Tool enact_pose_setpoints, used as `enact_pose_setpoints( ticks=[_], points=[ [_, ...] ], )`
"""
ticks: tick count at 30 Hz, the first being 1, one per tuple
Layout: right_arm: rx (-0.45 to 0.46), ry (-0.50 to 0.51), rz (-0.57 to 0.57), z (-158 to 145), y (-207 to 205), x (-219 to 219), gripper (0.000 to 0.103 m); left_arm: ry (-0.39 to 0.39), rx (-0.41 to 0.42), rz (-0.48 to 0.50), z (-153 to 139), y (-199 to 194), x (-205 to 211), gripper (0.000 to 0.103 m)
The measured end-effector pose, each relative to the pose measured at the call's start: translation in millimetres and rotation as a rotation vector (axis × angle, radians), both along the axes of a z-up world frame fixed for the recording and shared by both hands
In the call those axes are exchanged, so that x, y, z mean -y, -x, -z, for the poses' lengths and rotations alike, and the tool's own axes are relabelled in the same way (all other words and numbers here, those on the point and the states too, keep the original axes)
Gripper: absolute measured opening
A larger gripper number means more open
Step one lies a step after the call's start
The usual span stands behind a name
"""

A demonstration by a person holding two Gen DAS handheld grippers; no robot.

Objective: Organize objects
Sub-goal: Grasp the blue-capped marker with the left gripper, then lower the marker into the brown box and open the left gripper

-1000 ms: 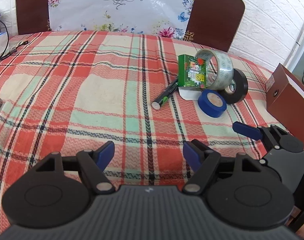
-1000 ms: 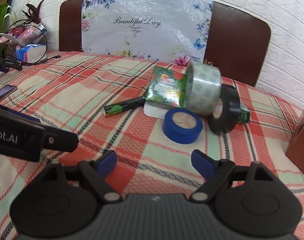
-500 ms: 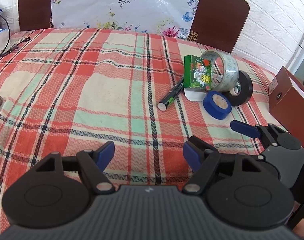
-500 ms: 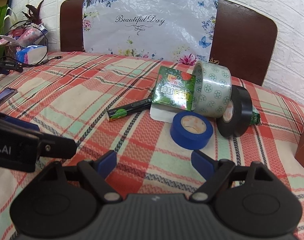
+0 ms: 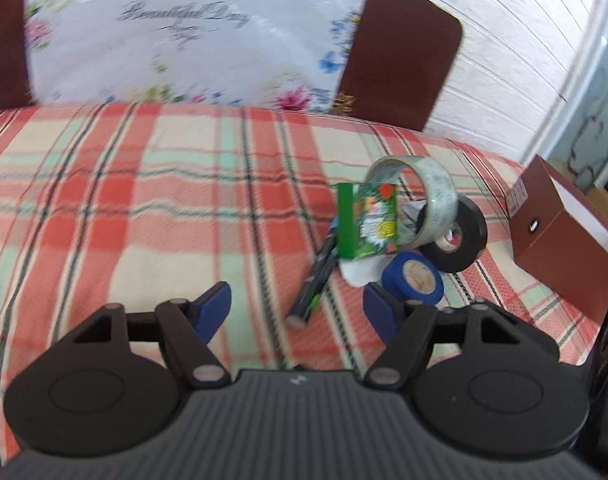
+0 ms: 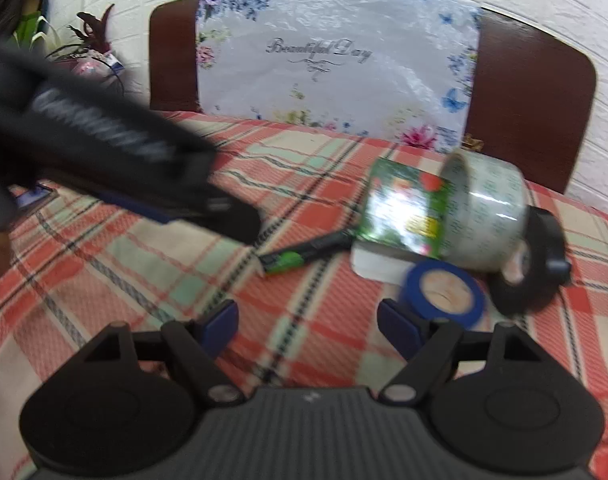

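A cluster lies on the plaid cloth: a green box (image 5: 368, 220) leaning on a clear tape roll (image 5: 432, 196), a black tape roll (image 5: 464, 236), a blue tape roll (image 5: 414, 280) lying flat, and a dark pen with a green band (image 5: 316, 280). My left gripper (image 5: 296, 308) is open and empty, just short of the pen's near end. My right gripper (image 6: 308, 320) is open and empty, with the blue tape roll (image 6: 440, 292) by its right finger. The pen (image 6: 300, 256), box (image 6: 408, 208), clear roll (image 6: 488, 212) and black roll (image 6: 536, 264) lie beyond. The left gripper's body (image 6: 104, 152) crosses the right view's left side.
A brown cardboard box (image 5: 564, 236) stands open at the table's right edge. A chair back with a floral "Beautiful Day" sheet (image 6: 336, 68) stands behind the table. A plant and clutter (image 6: 88, 52) sit at the far left.
Both grippers have moved forward toward the cluster, which now looks larger. The left gripper has swung right so the pen lies between its fingers' line, and it has risen into the right view.
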State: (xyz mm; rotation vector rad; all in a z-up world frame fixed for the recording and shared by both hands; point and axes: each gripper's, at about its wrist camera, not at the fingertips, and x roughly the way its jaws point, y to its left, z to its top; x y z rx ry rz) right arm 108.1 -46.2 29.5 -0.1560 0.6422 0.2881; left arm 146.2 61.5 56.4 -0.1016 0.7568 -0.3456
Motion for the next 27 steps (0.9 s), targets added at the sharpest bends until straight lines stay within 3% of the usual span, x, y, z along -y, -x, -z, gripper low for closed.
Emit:
enact_pose_setpoints(
  ticks=[1,3,5,7,8,9,11,16,22,27],
  points=[
    [0.008,0.002,-0.003,1,-5,-4,0.081,-0.028,-0.007,0.019,3,-7,7,0.062],
    [0.009,0.005,0.007,4,-16,-8,0.081,-0.072,-0.045,0.048,11,-22,17,0.029],
    [-0.014,-0.020,0.021,5,-29,-9,0.078,-0.083,-0.094,0.067,21,-35,23,0.020],
    [-0.026,-0.026,0.016,8,-38,-11,0.076,-0.024,-0.130,0.068,24,-43,18,0.019],
    [-0.021,-0.031,0.006,8,-38,-11,0.068,0.012,-0.157,0.070,24,-44,15,0.017],
    [-0.022,-0.033,-0.001,7,-38,-12,0.067,0.036,-0.174,0.069,24,-42,12,0.017],
    [-0.017,-0.024,-0.007,5,-31,-11,0.056,0.004,-0.165,0.064,21,-29,16,0.017],
    [-0.024,-0.018,-0.039,3,6,2,0.049,0.000,-0.187,0.074,21,16,31,0.018],
    [0.037,0.086,-0.072,2,74,35,0.045,0.114,-0.248,0.113,26,55,58,0.019],
    [0.131,0.072,0.022,-8,108,71,0.044,0.098,-0.190,0.158,5,71,100,0.019]
  ],
)
